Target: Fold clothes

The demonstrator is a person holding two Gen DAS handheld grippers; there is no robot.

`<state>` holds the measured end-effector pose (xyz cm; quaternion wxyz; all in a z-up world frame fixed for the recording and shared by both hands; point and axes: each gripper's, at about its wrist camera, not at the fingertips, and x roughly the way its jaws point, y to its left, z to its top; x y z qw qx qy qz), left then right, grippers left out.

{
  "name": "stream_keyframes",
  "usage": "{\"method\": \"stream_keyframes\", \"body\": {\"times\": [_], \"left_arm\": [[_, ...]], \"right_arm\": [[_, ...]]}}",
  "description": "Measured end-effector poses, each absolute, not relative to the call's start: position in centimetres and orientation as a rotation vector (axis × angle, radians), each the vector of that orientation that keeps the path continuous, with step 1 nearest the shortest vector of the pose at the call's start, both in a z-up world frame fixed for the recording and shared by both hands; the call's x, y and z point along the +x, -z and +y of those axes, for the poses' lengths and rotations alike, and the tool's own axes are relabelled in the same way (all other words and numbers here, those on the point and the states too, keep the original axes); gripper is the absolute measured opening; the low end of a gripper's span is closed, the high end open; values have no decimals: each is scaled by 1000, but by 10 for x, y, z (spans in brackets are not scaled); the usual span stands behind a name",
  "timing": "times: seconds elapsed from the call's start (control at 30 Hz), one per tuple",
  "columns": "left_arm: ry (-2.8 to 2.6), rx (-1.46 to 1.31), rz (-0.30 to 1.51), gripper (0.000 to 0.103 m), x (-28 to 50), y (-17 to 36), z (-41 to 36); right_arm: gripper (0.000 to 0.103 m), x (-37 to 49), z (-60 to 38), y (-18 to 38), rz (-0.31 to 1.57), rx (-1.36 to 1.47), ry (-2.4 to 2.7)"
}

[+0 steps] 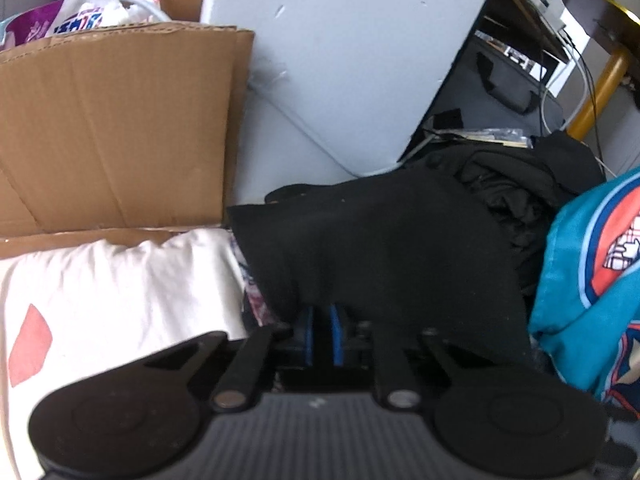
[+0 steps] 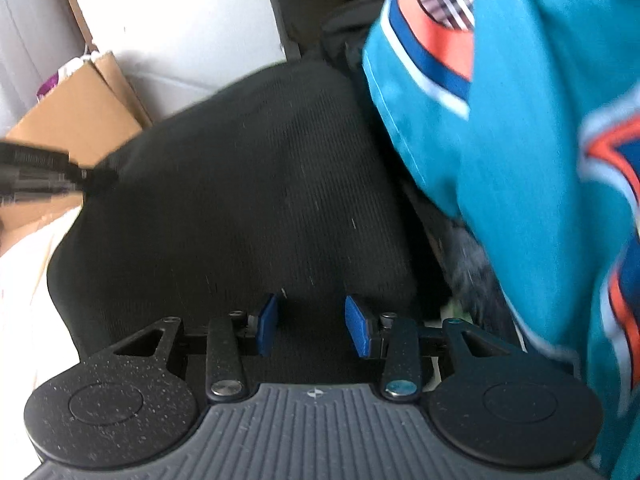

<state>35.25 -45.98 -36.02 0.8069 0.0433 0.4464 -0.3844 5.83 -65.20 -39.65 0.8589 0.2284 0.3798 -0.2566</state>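
A black garment (image 1: 380,240) lies spread ahead of both grippers. My left gripper (image 1: 322,320) is shut on its near edge, and the cloth drapes over the tips of the blue pads and hides them. In the right wrist view the same black garment (image 2: 240,180) fills the middle. There my right gripper (image 2: 314,320) is open just above it, its blue pads (image 2: 266,326) wide apart with nothing pinched. At the far left of that view, blurred, is the left gripper (image 2: 102,174) at the cloth's edge.
A teal and orange jersey (image 1: 580,280) lies at the right, close beside the right gripper (image 2: 520,120). A white garment (image 1: 120,300) lies at the left below a cardboard box (image 1: 120,120). A white panel (image 1: 340,60) stands behind. More black clothes (image 1: 520,184) are piled at the back right.
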Motion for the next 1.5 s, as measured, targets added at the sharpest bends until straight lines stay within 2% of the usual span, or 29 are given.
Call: {"method": "stream_keyframes", "body": {"times": [0.17,0.27,0.43,0.47,0.53,0.57,0.6,0.63,0.7,0.73,0.8,0.93,1.1,1.33,1.5], "left_arm": [[830,124,962,12,346,346,-451],[808,132,972,36,340,338,-440],[785,118,995,40,333,328,-427],[783,124,997,43,330,324,-425],[782,138,999,57,326,316,-422],[777,144,999,67,324,311,-421],[772,146,1000,73,322,306,-418],[766,148,1001,75,320,301,-416],[758,149,1015,79,316,292,-411],[750,152,1019,80,313,287,-408],[733,158,1027,85,309,277,-401],[700,171,1043,87,301,257,-387],[654,166,1065,96,287,225,-366],[616,196,1078,99,261,183,-347],[622,194,1114,100,244,163,-334]], "right_arm": [[45,39,-642,392,829,509,571],[45,32,-638,381,832,518,572],[45,30,-635,364,837,527,561],[45,30,-634,360,834,529,561],[46,30,-634,349,828,534,554],[47,30,-633,344,830,538,550],[54,31,-632,338,836,542,543],[61,33,-631,333,843,547,536],[68,36,-631,325,848,550,516],[73,36,-630,319,850,551,504],[78,37,-628,310,856,562,490],[86,35,-623,291,866,582,462],[87,27,-613,255,897,605,457],[95,19,-609,209,936,649,405],[96,14,-604,182,940,668,362]]}}
